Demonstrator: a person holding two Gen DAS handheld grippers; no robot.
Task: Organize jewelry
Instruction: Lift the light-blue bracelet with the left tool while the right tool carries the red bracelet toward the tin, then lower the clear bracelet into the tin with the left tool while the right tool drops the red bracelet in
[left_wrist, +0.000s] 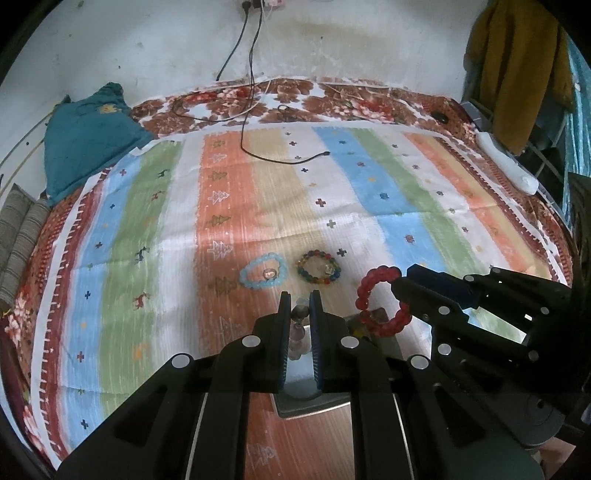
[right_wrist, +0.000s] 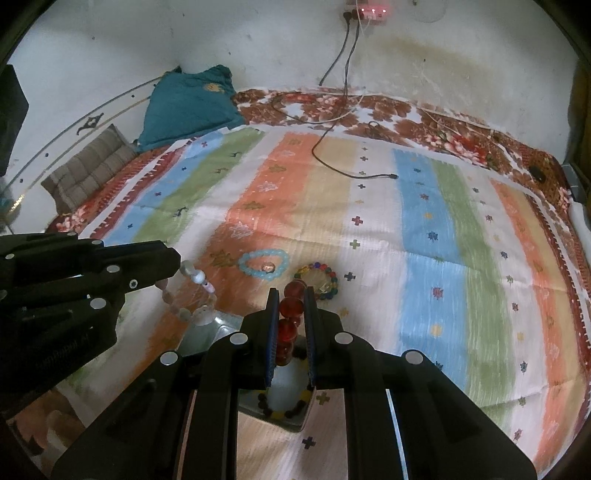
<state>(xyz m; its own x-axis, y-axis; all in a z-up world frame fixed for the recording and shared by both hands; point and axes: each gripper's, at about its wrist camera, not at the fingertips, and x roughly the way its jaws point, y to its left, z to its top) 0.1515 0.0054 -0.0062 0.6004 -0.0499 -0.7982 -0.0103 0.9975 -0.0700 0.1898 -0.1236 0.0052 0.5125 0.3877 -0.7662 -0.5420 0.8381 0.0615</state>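
The bed is covered by a striped cloth (left_wrist: 258, 206) with wide free room on all sides; only a black cable (left_wrist: 280, 157) lies near its far edge. The left gripper (left_wrist: 300, 306) has its fingers clenched on a clear bead bracelet (right_wrist: 192, 295), which hangs above the cloth. The right gripper (right_wrist: 291, 306) has its fingers clenched on a red bead bracelet (left_wrist: 380, 299), round and glossy. Under the grippers sits a small square tray (right_wrist: 291, 417) holding a dark bead bracelet (right_wrist: 284, 410). On the cloth just ahead lie a light blue bracelet (left_wrist: 263, 270) and a multicolour bracelet (left_wrist: 318, 266), close together, not touching
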